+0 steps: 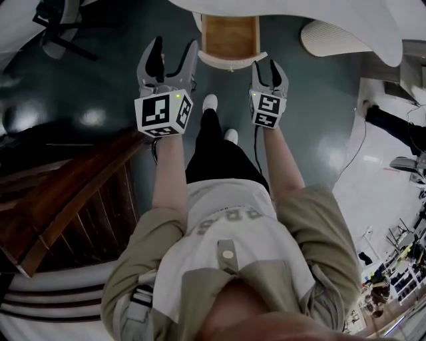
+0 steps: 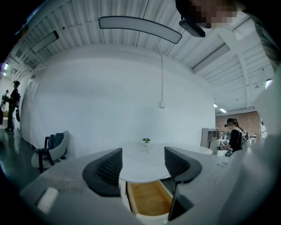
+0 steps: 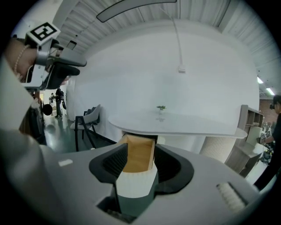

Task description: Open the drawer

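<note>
Below table (image 1: 293, 13) edge, drawer (image 1: 229, 36) pulled out; left gripper (image 1: 175, 45) and right gripper (image 1: 266, 66) near its front, jaws apart, empty.

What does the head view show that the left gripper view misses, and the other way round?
Only the head view: the person's body, shoes and the right gripper. Only the left gripper view: a small plant on the white table, the wall behind, the ceiling. Both: the open drawer, wooden inside, and the left gripper with its fingers apart.
</note>
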Demonstrator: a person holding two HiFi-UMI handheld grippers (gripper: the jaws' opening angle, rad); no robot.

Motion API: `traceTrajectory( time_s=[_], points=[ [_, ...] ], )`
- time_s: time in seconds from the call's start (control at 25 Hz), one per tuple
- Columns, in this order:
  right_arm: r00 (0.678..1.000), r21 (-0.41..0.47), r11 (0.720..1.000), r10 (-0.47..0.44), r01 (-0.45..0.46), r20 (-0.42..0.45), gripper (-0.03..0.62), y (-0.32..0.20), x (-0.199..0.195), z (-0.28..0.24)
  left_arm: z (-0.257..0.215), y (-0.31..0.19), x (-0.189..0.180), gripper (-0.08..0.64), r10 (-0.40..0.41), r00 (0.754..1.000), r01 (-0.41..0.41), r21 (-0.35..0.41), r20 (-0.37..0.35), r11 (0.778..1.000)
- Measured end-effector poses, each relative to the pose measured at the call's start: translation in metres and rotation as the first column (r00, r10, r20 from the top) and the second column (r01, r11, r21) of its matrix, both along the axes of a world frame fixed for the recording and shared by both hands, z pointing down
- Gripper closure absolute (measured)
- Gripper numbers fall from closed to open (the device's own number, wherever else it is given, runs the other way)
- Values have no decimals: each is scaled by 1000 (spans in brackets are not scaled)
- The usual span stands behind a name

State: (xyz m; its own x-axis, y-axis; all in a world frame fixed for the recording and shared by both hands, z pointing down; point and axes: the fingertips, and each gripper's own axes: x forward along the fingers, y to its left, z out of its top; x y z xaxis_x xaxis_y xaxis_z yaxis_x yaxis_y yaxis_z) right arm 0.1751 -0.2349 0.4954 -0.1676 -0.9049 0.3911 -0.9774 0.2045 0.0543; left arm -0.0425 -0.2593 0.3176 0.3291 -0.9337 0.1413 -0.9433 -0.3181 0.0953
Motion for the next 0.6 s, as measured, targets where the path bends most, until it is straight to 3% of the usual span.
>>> traceTrajectory(
  time_s=[0.24, 0.6],
  points=[
    [998, 54, 998, 38, -41, 55, 400, -16, 16, -67, -39, -18, -3, 253, 15, 1000, -15, 39, -5, 999],
    [985, 238, 969, 27, -68, 169, 426, -37, 31, -196, -97, -36, 1, 252, 32, 999, -30, 111, -15, 993]
  ],
)
